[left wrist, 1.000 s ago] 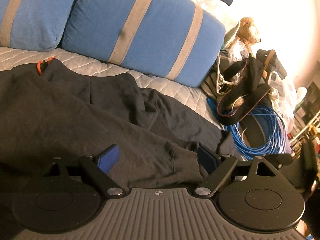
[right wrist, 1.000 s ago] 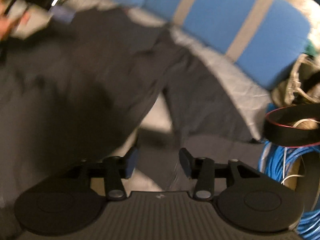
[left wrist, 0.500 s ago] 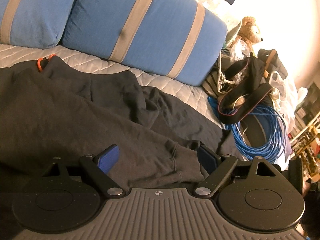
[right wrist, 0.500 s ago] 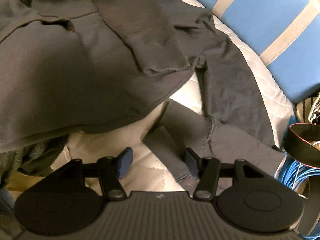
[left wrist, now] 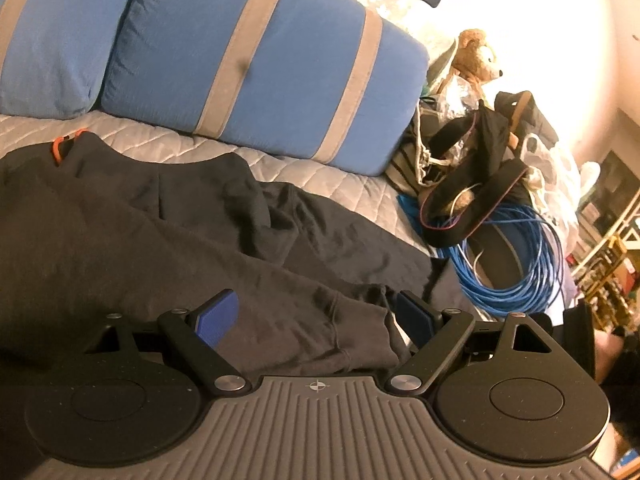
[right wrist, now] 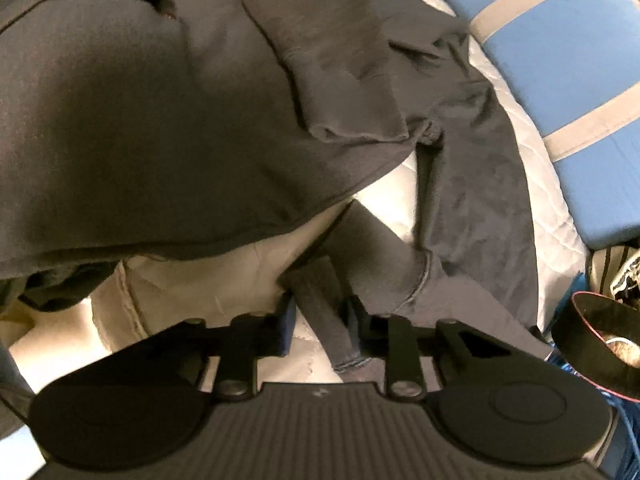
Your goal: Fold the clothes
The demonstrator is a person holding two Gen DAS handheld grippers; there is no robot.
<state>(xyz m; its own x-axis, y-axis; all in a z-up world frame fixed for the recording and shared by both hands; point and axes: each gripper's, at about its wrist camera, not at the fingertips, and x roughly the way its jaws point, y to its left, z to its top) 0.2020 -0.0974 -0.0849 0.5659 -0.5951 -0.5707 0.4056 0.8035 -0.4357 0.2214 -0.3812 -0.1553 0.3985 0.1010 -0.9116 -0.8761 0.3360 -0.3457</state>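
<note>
I have a dark grey sweatshirt [left wrist: 132, 248] spread over the quilted white bed [left wrist: 340, 184], its body filling most of both views. My left gripper [left wrist: 316, 314] has its blue-padded fingers [left wrist: 218, 314] spread wide, with a ribbed cuff [left wrist: 360, 332] of a sleeve lying between them, not pinched. From the right wrist view, my right gripper [right wrist: 320, 318] is narrowed around a strip of the sweatshirt's ribbed fabric [right wrist: 324, 300]; the fingers sit right against the cloth on both sides, but shadow keeps me from seeing whether they actually clamp it, so I cannot tell. The strip's lower end runs behind the gripper body. The garment's left edge is cut off in both views, and the far collar, near an orange loop [left wrist: 60, 148], is too dark to read. Blue pillows with grey stripes [left wrist: 256, 64] sit behind it. A coil of blue cable [left wrist: 520, 264] lies at the bed's right edge, partly under a black strap [left wrist: 472, 208].
</note>
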